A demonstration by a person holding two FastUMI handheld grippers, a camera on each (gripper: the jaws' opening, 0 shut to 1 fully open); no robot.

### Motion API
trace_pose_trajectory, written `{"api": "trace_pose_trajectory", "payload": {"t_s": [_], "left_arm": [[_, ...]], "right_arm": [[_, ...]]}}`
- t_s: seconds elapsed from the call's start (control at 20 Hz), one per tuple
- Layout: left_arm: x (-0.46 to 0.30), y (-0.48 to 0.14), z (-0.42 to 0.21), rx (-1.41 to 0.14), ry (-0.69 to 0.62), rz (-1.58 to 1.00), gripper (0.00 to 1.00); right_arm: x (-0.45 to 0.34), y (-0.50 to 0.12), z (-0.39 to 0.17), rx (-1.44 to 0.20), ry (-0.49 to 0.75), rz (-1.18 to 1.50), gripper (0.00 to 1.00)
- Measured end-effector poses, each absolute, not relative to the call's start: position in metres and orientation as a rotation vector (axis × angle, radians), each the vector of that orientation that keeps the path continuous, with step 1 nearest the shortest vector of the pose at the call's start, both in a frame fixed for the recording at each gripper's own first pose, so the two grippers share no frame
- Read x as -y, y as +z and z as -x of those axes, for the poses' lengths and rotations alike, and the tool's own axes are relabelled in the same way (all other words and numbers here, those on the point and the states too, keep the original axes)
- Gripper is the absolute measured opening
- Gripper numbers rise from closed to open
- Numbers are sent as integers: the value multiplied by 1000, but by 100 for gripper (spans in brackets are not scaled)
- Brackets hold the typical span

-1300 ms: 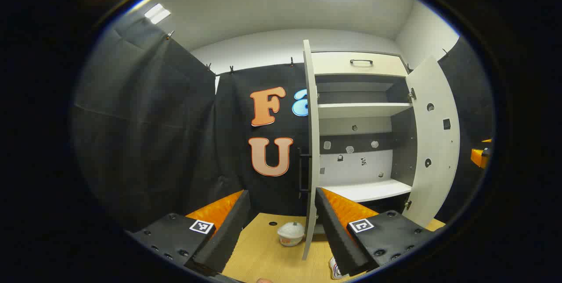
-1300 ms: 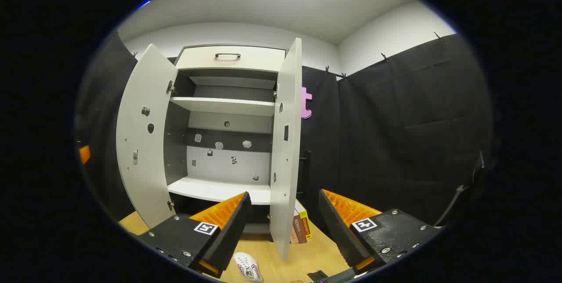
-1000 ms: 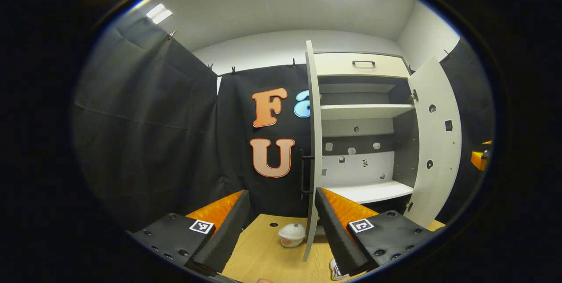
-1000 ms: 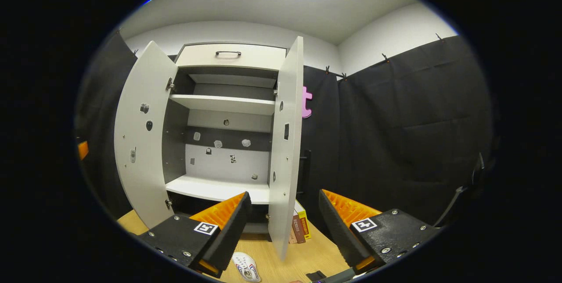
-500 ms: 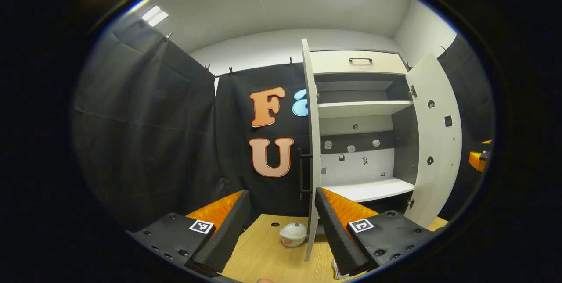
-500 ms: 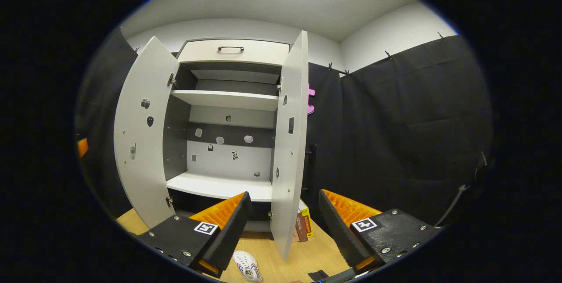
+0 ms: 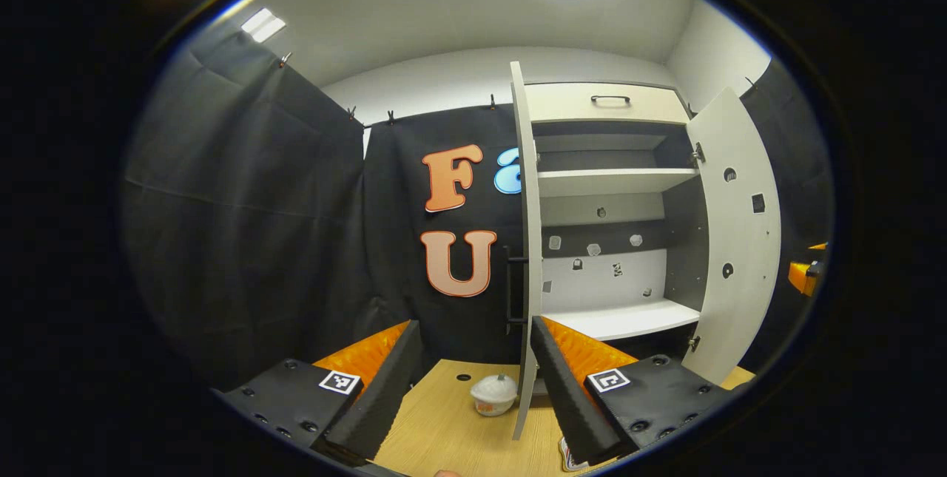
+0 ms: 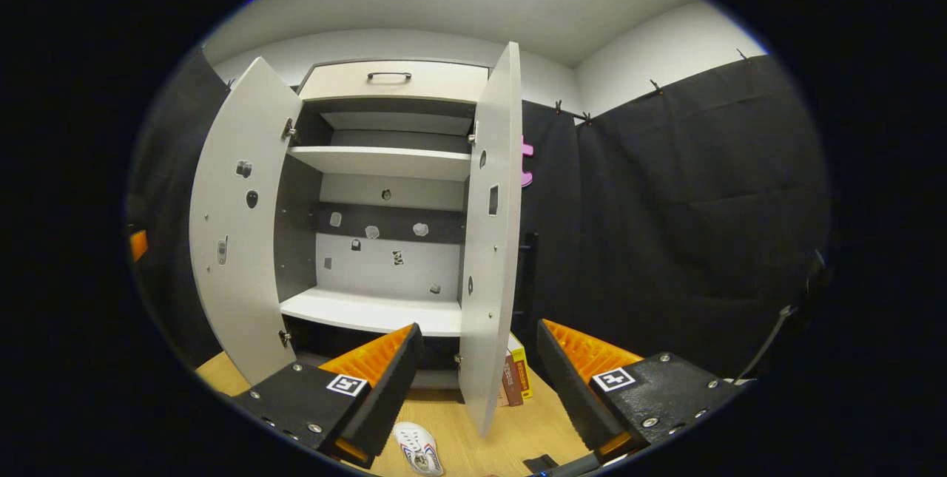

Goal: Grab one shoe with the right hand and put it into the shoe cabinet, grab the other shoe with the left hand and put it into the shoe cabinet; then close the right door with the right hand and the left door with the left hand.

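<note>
Standing wide open, both doors of the shoe cabinet (image 8: 385, 240) leave room; one shoe (image 8: 418, 449) lies on the tabletop (image 8: 518, 440) before the gaping, empty right tongs (image 8: 473, 381) (left tongs (image 7: 473, 381) likewise), the other probably at the left view's edge.

No readable text, label or number anywhere.

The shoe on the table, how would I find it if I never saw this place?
Look for the tall white cabinet with both doors open, standing on a wooden table. On the table in front of it, below the right door, lies the shoe. It is white with coloured stripes and lies flat, unlike the books standing upright beside the cabinet.
</note>
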State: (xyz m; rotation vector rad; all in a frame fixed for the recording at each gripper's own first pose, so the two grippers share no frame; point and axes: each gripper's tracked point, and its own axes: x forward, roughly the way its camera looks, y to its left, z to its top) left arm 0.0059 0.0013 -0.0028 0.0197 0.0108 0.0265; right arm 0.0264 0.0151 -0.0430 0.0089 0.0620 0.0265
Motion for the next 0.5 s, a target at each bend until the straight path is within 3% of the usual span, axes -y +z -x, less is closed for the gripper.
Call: {"api": "trace_pose_trajectory", "payload": {"t_s": [0.2, 0.5], "left_arm": [[4, -6, -9, -23, 19, -30, 96], [4, -18, -14, -45, 26, -48, 96]], "right_arm": [[-37, -85, -38, -98, 89, 3, 95], [-65, -199, -51, -273, 164, 18, 95]]}}
